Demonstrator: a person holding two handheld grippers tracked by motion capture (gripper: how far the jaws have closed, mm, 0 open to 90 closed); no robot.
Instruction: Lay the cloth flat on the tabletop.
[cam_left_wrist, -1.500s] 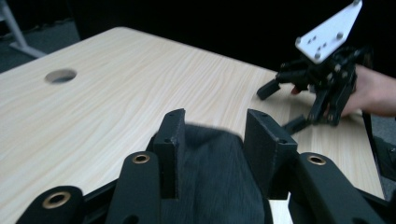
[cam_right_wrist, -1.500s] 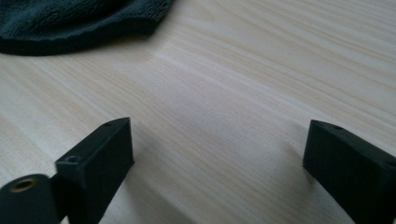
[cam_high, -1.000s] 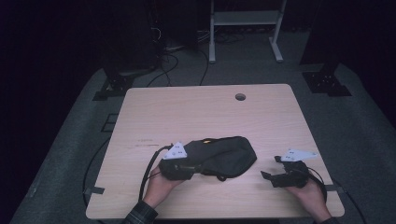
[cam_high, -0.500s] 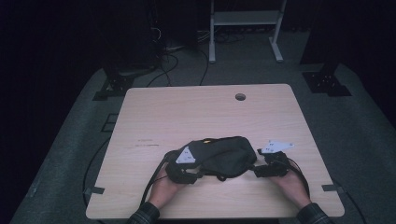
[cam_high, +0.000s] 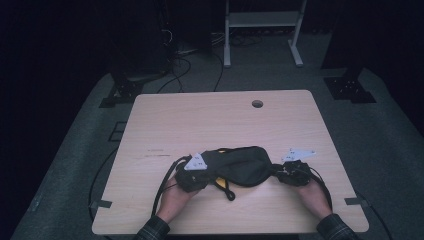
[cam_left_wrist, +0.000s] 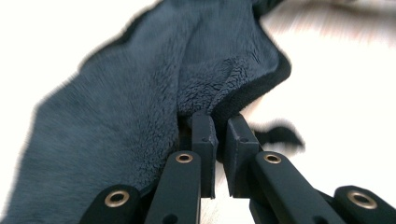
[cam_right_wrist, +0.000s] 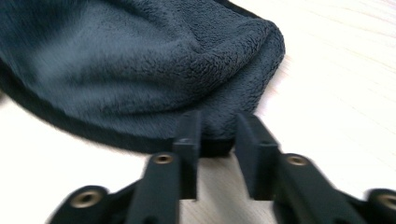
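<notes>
A: Start with the table (cam_high: 165, 120): pale wood, bare apart from the dark fleece (cam_high: 240, 162) lying near your edge, between your hands.

B: And my grips?

A: Your left gripper (cam_left_wrist: 218, 140) has just been closing, and its jaws are nearly together on the fleece's folded hem. Your right gripper (cam_right_wrist: 217, 135) has just been closing too, with the far corner bunched between its jaws; they look to be pinching it, though only shallowly.

B: So, lift?

A: I'd seat the right pinch deeper first, past the black binding. Then raise both hands evenly, keeping the cloth taut so the loose cord (cam_high: 226, 189) doesn't snag.
</notes>
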